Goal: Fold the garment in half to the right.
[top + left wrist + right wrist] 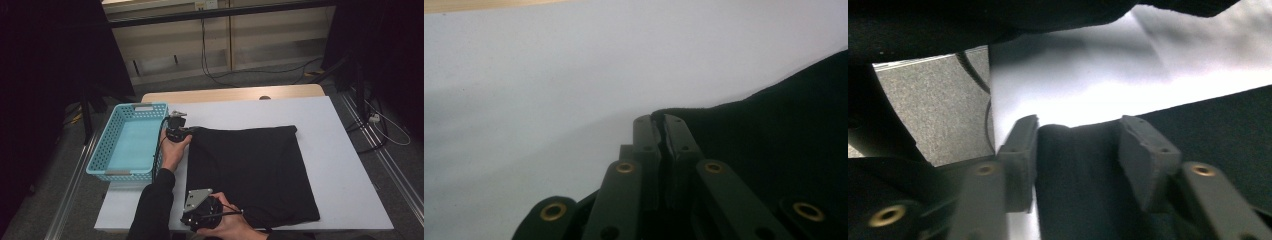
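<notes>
we see a dim room with a grey floor, cables trailing along a pale back wall, and a white surface in the middle of the high view. on it, toward nine o'clock, a light blue basket stands at the left edge, just beside the black cloth, which lies spread flat over the centre and reaches down toward the near edge at six o'clock.

our left tool sits at the cloth's far left corner, about ten o'clock of the cloth, between basket and cloth. in the left gripper view its jaws are pressed together on the cloth's corner, clenched on the fabric's edge.

our right tool is at the cloth's near left corner, about seven o'clock, with its grey plate on top. in the right gripper view a raised fold of the cloth stands between its two pads; the left pad touches the fold, while we cannot tell whether the right one presses it yet, so the grip reads as not closed.
</notes>
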`<action>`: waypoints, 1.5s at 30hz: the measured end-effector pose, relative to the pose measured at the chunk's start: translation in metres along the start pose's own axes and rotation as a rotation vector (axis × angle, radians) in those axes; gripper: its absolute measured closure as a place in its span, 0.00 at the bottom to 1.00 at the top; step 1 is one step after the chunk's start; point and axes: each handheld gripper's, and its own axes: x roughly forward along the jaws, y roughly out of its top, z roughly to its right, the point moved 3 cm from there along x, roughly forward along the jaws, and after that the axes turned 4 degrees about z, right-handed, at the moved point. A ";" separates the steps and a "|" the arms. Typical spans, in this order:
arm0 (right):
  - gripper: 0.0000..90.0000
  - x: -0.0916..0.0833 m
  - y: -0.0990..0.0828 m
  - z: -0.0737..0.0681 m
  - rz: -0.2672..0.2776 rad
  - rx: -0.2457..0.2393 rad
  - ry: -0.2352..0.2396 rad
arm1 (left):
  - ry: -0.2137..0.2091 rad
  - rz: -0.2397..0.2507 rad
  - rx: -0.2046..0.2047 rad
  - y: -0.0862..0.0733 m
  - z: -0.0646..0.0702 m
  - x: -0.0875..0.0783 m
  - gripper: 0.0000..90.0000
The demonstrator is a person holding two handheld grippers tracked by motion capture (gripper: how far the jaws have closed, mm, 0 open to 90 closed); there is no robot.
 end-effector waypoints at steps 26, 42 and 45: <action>0.97 -0.024 0.003 0.020 0.082 0.117 0.071 | -0.019 0.051 -0.017 0.009 0.001 -0.007 0.95; 0.97 -0.053 0.019 0.022 0.179 0.130 0.062 | -0.020 0.064 -0.018 0.022 0.009 -0.009 0.95; 0.97 -0.056 0.020 0.020 0.187 0.132 0.059 | -0.020 0.070 -0.011 0.026 0.011 -0.011 0.95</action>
